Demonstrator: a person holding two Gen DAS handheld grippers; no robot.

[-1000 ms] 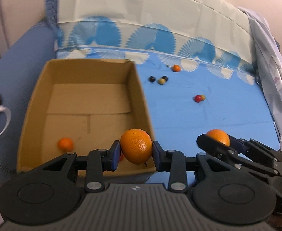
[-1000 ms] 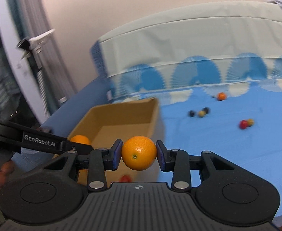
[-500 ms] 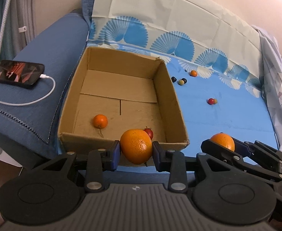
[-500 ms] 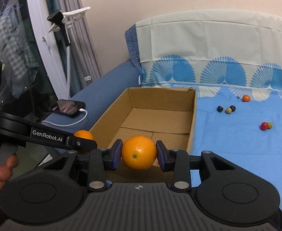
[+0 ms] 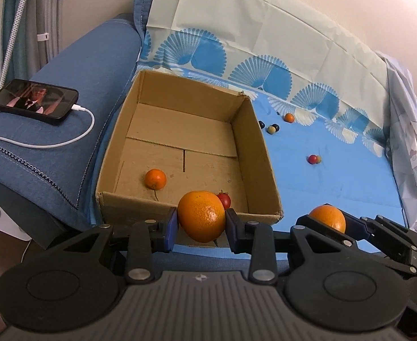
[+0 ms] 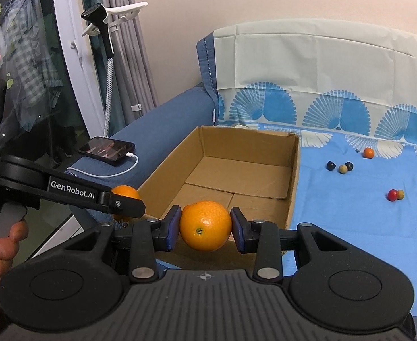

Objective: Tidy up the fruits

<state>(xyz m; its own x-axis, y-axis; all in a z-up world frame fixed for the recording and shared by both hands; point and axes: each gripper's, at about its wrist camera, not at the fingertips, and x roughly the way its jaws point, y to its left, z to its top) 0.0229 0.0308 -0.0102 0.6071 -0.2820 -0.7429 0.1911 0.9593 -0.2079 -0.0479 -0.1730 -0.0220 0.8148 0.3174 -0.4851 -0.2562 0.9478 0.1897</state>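
Both hands have swung over in the last second, so the cardboard box (image 5: 261,153) that was cropped and blurry before now sits square ahead of both sets of jaws, and the phone (image 5: 35,103) on the sofa arm has come into view off to the left.

The left gripper (image 5: 201,224) has its jaws partly closed, clamped on an orange (image 5: 201,216); that one sits right over the box's near wall. Just past those jaws, a small tangerine (image 5: 155,179) and a red fruit (image 5: 224,199) already lie on the box floor.

The right gripper (image 6: 205,228) has the same pinch on a second orange (image 6: 205,226), just short of the box's near corner.

Looks to me like both oranges are lined up to drop in. Small fruits (image 6: 339,167) lie on the blue sheet, off right and well past the jaws.
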